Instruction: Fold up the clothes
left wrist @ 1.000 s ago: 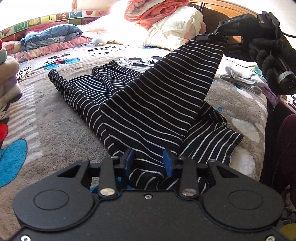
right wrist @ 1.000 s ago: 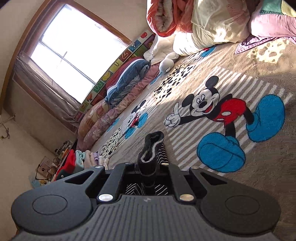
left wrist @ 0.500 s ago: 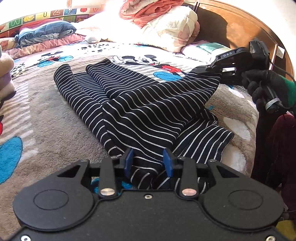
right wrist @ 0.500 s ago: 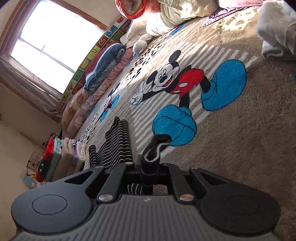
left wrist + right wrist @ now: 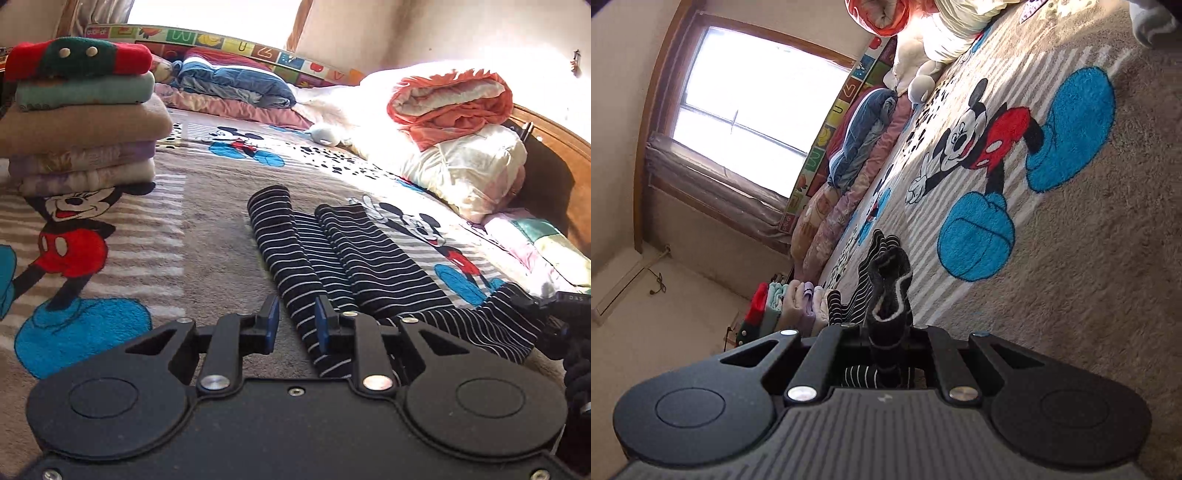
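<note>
The striped garment (image 5: 354, 258) lies lengthwise mid-blanket (image 5: 207, 206), reaching toward twelve o'clock. The left gripper (image 5: 293, 325) (jaws just narrowed) stands slightly apart, gripping nothing, cloth beneath. The right gripper (image 5: 565, 301), marked "DAS", at four o'clock, pinches the garment's corner tight.

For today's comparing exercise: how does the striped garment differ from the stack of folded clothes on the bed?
The striped garment is one dark piece stretched out long; the stack is several differently coloured pieces piled neatly. The garment's end is pinched in the right gripper; the stack is untouched. Both rest on the cartoon blanket.
</note>
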A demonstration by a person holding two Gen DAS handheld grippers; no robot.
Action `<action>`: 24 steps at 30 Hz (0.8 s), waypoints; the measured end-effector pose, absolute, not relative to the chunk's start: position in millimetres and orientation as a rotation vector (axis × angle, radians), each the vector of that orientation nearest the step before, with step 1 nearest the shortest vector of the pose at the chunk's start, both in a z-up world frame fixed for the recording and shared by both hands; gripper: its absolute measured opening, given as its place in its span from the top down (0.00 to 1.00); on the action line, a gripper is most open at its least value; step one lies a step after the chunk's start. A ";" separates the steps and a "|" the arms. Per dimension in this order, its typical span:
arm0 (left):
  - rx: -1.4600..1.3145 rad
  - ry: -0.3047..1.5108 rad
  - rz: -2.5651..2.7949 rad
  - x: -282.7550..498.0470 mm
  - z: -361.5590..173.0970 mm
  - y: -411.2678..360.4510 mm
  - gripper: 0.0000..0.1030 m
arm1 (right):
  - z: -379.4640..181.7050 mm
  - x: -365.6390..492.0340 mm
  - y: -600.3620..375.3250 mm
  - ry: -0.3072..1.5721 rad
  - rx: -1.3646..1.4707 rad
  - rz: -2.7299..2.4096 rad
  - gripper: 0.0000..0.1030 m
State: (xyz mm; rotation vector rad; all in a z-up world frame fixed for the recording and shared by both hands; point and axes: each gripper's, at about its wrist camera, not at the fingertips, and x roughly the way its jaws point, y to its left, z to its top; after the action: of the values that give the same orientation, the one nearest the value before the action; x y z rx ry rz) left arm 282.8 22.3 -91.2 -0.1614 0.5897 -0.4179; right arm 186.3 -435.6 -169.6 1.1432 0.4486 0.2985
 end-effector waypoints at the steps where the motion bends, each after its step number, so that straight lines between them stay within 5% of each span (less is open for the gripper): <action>1: -0.166 0.595 -0.392 290.0 -90.5 20.6 0.81 | -172.1 187.2 -438.8 0.440 1.174 0.298 0.91; 18: 0.049 0.758 -0.362 460.2 -111.4 -63.2 0.85 | -180.3 176.6 -454.6 0.435 1.280 0.392 0.91; 24: 0.116 0.736 -0.351 458.4 -108.0 -74.6 0.86 | -185.2 179.2 -450.8 0.451 1.279 0.391 0.91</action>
State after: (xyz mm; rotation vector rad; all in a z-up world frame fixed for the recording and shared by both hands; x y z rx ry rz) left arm 458.4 -74.6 -108.0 0.1161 0.7361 -0.3512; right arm 179.2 -450.8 -185.2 1.2791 0.4509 0.3910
